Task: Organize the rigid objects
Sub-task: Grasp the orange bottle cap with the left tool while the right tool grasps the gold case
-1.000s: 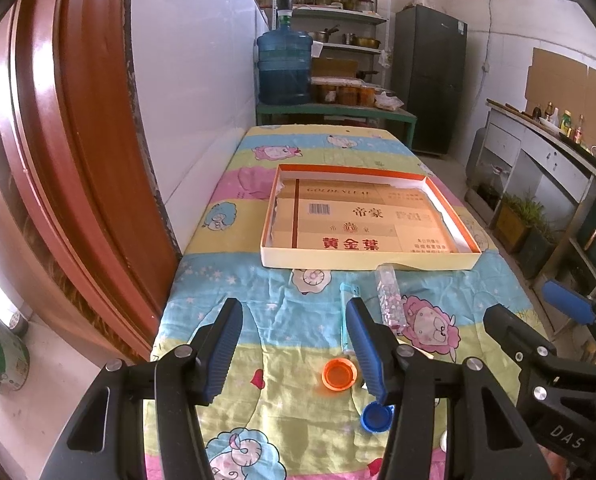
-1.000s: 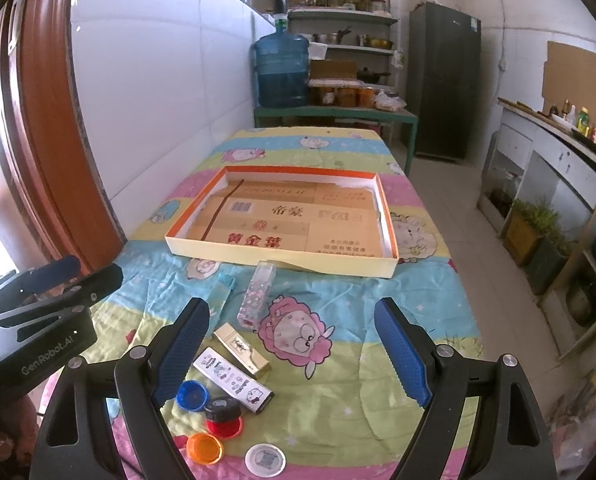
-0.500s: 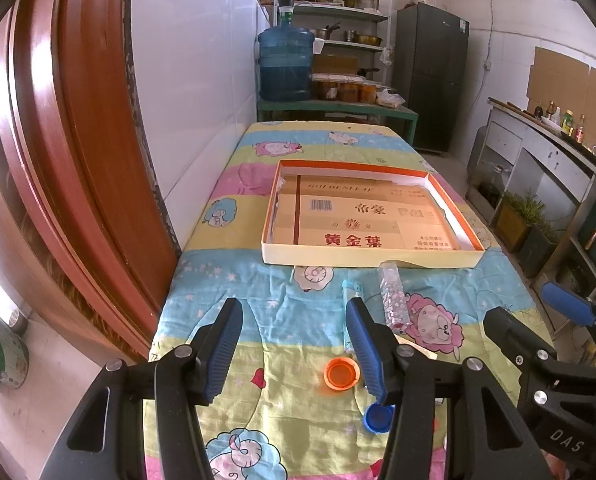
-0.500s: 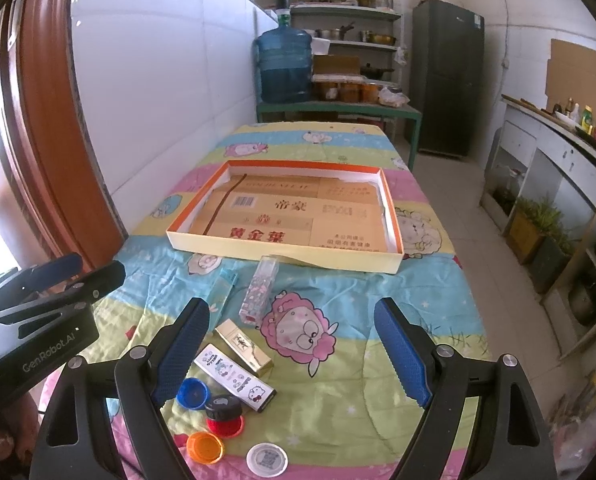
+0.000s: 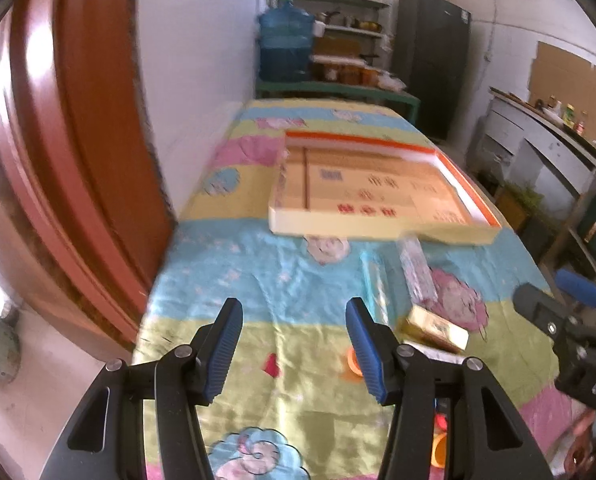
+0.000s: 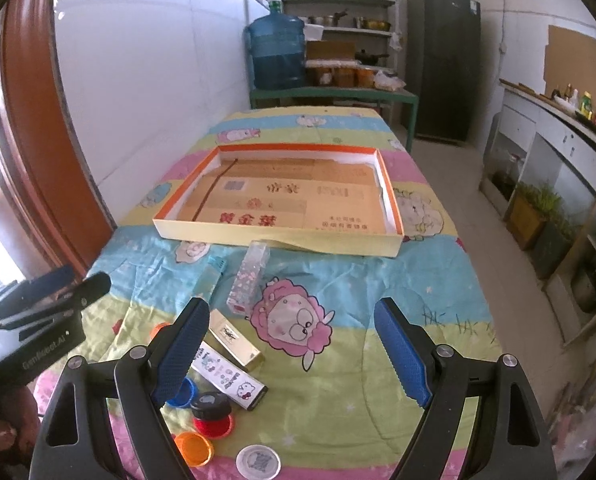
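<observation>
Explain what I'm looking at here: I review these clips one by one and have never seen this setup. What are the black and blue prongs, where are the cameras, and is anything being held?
There is no robot. A person holds a tool in each hand, and each carries a wide-angle camera looking along its two fingers. The black arms with blue pads are the left hand-held gripper in one picture and the right hand-held gripper in the other. Both are open and hold nothing.

On the cartoon-print cloth sits a shallow cardboard tray with orange edges. Nearer lie a clear tube, a teal box, a gold box, a white cartoon box, several bottle caps and a white disc. The left view is blurred.
</observation>
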`<state>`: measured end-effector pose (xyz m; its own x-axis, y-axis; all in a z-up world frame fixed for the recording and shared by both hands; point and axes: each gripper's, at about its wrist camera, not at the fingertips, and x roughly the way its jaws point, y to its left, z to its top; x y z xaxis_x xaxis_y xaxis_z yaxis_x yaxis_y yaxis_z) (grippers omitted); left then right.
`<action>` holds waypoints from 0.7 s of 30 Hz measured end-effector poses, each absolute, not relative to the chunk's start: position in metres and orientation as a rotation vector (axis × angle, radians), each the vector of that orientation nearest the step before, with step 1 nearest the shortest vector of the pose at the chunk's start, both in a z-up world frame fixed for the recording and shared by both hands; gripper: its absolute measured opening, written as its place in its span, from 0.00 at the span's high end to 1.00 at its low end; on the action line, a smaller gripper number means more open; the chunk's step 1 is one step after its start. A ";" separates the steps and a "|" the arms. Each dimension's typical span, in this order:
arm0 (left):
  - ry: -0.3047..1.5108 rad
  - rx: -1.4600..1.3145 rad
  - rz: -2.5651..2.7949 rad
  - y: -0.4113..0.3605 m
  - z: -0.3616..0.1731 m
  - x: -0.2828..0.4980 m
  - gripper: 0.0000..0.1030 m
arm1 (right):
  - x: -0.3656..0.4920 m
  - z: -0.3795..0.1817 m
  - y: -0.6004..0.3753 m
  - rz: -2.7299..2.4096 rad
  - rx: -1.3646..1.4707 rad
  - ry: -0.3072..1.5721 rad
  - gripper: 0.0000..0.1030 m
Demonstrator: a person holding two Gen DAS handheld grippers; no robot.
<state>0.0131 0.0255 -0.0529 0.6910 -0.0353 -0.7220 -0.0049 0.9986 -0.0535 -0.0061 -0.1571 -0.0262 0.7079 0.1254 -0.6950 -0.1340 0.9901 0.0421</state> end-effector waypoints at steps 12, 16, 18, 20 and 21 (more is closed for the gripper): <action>0.914 -0.010 -0.216 -0.010 -0.091 0.015 0.47 | 0.000 -0.049 -0.161 0.162 -0.024 0.827 0.17; 0.936 -0.023 -0.205 -0.010 -0.099 0.023 0.56 | 0.002 -0.052 -0.162 0.164 -0.017 0.837 0.17; 0.943 -0.033 -0.197 -0.009 -0.103 0.028 0.60 | 0.002 -0.053 -0.162 0.168 -0.015 0.843 0.17; 0.948 -0.031 -0.195 -0.006 -0.106 0.031 0.67 | 0.002 -0.054 -0.162 0.175 -0.016 0.845 0.17; 0.941 -0.020 -0.189 -0.006 -0.106 0.031 0.69 | 0.003 -0.055 -0.162 0.180 -0.017 0.848 0.17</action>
